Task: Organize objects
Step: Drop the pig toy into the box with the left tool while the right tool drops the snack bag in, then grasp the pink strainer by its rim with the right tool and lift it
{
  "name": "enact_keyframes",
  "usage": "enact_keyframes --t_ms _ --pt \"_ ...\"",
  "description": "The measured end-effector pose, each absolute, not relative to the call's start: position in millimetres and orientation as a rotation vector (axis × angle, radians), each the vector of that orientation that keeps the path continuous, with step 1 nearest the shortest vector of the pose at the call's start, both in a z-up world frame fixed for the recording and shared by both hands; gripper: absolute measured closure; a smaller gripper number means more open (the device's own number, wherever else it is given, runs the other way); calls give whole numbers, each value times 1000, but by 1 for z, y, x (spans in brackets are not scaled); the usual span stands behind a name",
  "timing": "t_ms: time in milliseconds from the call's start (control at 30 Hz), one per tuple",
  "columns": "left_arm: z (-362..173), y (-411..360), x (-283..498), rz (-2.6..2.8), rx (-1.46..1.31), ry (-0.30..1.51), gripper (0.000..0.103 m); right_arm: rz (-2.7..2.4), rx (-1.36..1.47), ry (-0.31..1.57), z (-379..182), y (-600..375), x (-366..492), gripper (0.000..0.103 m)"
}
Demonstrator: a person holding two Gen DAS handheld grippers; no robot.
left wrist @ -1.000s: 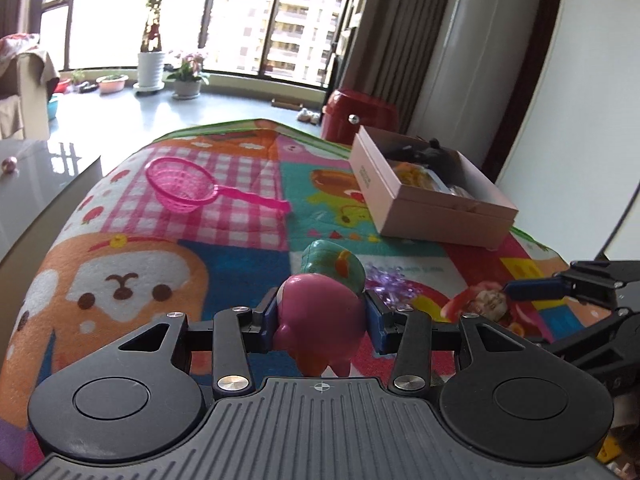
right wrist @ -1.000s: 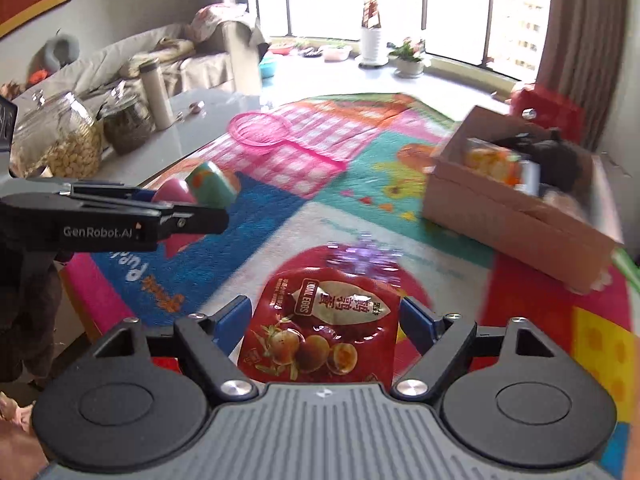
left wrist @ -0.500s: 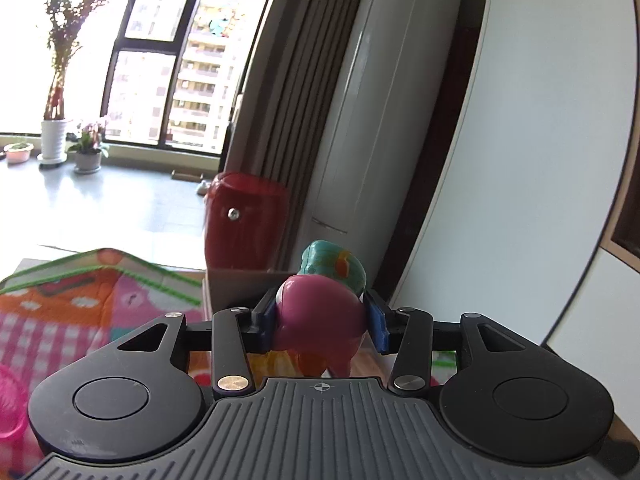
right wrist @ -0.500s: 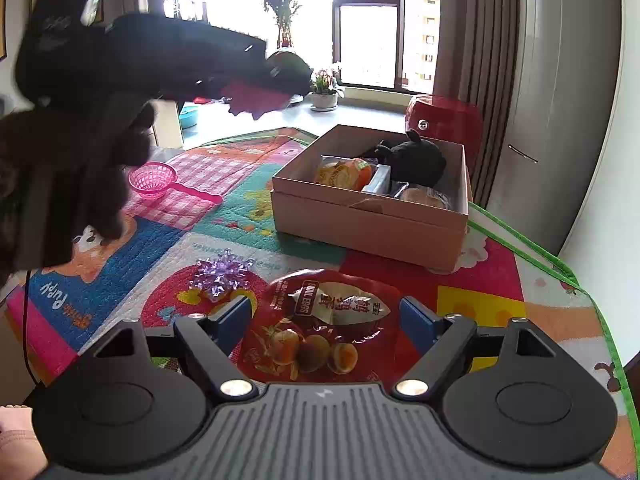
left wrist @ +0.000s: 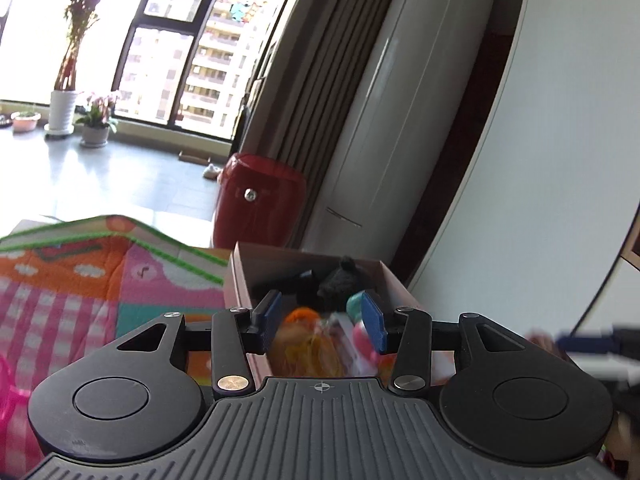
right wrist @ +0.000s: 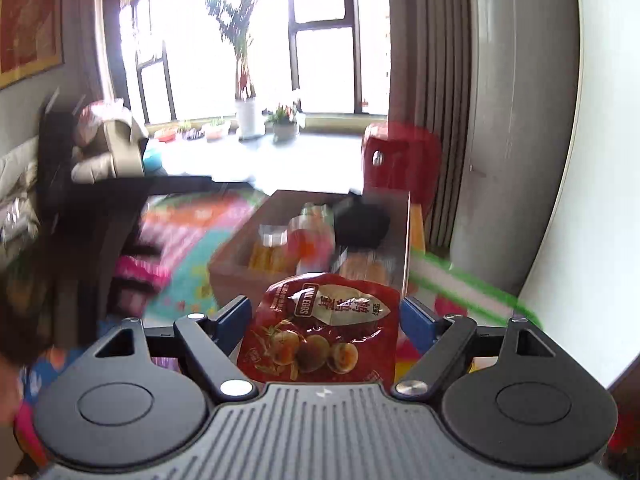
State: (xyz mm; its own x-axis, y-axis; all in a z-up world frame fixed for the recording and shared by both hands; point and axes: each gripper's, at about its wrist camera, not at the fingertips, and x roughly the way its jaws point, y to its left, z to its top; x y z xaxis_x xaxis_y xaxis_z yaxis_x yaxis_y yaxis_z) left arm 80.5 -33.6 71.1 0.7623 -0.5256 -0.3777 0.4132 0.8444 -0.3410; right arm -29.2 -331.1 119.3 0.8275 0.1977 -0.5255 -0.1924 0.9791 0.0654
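My left gripper [left wrist: 321,321] hovers over the open cardboard box [left wrist: 239,280], and no thing fills the gap between its blue pads. The pink and teal toy [left wrist: 360,332] is a blur low beside the right pad, down among the box's contents: an orange packet [left wrist: 304,340] and a black plush [left wrist: 340,284]. My right gripper [right wrist: 326,320] is shut on a red packet of quail eggs [right wrist: 324,332], held just short of the box [right wrist: 236,276]. The left gripper [right wrist: 100,216] shows as a dark blur on the left of the right wrist view.
The box sits on a colourful play mat [left wrist: 80,280]. A red stool [left wrist: 260,200], grey curtains and a tall white unit [left wrist: 380,140] stand behind it. A pink strainer [left wrist: 6,400] peeks in at the left edge, and a sofa [right wrist: 108,148] is further left.
Both grippers swung from the mat toward the box. The pink and teal toy, gripped between the left pads earlier, has left them and now blurs inside the box. The right gripper still holds the packet.
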Motion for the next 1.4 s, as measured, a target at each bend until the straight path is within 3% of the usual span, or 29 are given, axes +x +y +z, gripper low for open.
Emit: enact_keyframes --t_ms 233,367,433,567,900,1400 --pt "45 8 29 -536 -240 549 55 216 13 466 189 -298 71 22" --pt "37 25 9 -505 -208 584 55 164 -14 518 186 -268 133 10" --pt "30 33 1 -499 -191 602 55 167 32 564 178 -268 143 10" --pt "18 46 -11 -502 -213 640 55 177 62 588 158 -275 119 2" --pt "13 52 -33 -459 -227 644 55 296 -129 620 101 -250 21 0" --pt "20 154 -77 -267 -327 578 55 814 -394 656 67 -12 74 0"
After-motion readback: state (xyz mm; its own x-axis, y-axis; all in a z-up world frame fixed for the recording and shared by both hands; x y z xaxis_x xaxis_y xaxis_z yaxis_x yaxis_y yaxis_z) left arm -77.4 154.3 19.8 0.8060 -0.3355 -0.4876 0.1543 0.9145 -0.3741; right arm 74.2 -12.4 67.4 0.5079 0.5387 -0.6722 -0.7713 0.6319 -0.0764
